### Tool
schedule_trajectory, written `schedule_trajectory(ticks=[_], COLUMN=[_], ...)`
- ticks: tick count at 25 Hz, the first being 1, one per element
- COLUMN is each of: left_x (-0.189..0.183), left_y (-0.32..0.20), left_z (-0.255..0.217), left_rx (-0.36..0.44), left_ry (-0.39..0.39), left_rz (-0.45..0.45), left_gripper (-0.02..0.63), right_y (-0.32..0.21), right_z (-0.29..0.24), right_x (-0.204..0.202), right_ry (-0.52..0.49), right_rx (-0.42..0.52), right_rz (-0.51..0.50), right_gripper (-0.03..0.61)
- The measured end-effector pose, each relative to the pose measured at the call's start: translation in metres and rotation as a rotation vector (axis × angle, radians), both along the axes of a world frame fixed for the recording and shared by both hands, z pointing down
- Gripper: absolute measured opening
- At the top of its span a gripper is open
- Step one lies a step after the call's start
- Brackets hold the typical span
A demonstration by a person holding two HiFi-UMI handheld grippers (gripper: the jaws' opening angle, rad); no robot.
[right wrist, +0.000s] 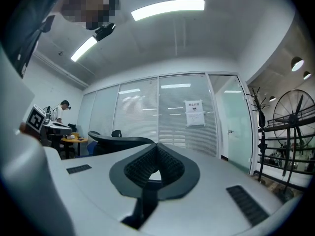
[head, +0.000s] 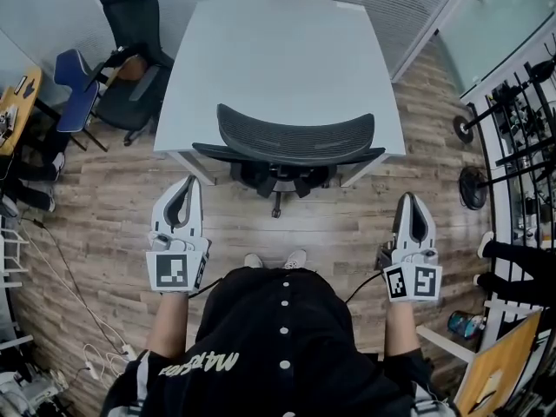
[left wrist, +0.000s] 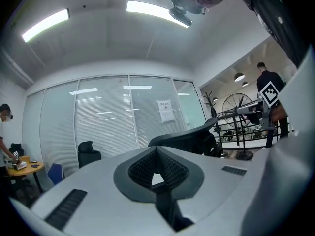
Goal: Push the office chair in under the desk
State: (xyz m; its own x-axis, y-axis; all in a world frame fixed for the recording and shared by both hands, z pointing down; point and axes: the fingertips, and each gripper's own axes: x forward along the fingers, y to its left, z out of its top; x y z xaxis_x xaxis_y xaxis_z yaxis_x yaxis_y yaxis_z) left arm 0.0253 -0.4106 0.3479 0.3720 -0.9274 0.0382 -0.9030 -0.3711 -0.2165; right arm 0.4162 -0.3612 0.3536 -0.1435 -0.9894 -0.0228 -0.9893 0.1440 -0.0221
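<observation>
Your black shirt [head: 282,337] with white buttons fills the lower part of the head view. It carries white letters that lie upside down, and they cannot be read.

At the left, your left gripper [head: 188,183] points level toward the desk [head: 278,50]. Its jaws are pressed together with nothing between them. It stays apart from the office chair [head: 295,142], near the left end of the backrest.

In the middle, the office chair stands at the near edge of the white desk, with its seat under the top. Its backrest is turned to you, so the chair faces the desk. The long axis of the backrest runs left to right, along the desk edge.

At the right, your right gripper [head: 409,200] also points level. Its jaws are together and empty, and it is near the right end of the backrest without touching it.

On the glass wall behind hangs a paper notice [right wrist: 195,113]; its print is too small to read.
</observation>
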Motion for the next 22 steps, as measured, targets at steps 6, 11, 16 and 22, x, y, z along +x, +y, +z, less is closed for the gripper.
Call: schedule_trajectory(ticks=[6,11,16,22], left_x=[0.000,-0.002,-0.003,-0.003], left_y=[-0.002,-0.004,-0.005,-0.004], left_z=[0.002,0.002,0.003,0.004], left_rx=[-0.005,-0.010,-0.009,-0.010], left_ry=[-0.002,0.001,0.004,0.003], left_rz=[0.003,0.001,0.002,0.001], left_gripper=[0.017,0.017,0.017,0.017], right_y=[-0.003,-0.006,-0.009,-0.011], right_z=[0.003,0.000,0.001,0.000], right_x=[-0.001,-0.007,-0.014,-0.017], right_ry=[0.005,0.031,0.057,0.077], right_rx=[-0.001,-0.001,0.001,0.004], right_rz=[-0.001,-0.006,-0.021,-0.029], right_gripper=[0.028,0.028,0.028,0.028])
